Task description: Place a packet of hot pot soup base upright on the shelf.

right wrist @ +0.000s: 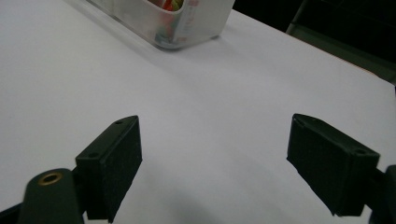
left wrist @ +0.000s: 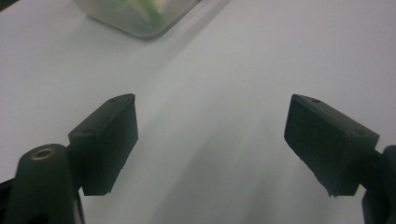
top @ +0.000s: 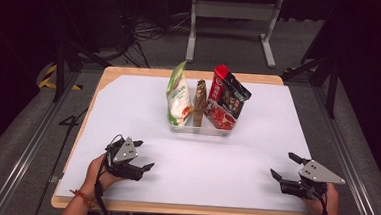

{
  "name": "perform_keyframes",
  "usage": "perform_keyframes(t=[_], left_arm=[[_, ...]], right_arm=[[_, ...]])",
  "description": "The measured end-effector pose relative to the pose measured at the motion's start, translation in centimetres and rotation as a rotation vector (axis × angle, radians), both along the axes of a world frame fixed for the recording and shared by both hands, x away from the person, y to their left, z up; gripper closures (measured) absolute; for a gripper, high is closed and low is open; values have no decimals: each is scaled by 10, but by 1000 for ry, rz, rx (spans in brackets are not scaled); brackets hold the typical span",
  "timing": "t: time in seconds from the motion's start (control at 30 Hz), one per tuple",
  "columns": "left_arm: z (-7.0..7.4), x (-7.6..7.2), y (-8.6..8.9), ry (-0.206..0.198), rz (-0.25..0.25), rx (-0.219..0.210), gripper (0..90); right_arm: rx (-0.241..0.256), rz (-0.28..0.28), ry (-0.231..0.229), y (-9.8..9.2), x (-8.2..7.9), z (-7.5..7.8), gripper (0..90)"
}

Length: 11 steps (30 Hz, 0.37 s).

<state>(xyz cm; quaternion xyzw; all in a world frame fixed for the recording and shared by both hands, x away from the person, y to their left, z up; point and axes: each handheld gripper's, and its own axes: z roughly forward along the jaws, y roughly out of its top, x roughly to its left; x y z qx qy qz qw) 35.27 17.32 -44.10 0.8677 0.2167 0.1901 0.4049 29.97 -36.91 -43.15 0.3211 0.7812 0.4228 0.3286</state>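
A clear bin [top: 200, 129] of snack packets [top: 179, 94] sits at the counter's [top: 129, 93] centre. The left gripper [top: 145, 156], at seven o'clock of it, and the right gripper [top: 284, 167], at four o'clock, both hold jaws wide apart, empty, well short of it.

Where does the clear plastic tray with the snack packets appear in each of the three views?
High view: the clear tray sits at centre, on the white sheet.
Left gripper view: its corner is at the top, left of centre.
Right gripper view: its corner is at top centre.
Shared landmark: the white sheet.
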Motion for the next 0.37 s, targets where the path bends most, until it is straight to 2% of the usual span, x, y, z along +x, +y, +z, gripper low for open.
perform_keyframes(t=[0.37], left_arm=[[2, 0, -1, -2, 1, -11, 182]], right_arm=[[3, -9, 0, 1, -1, 1, 182]])
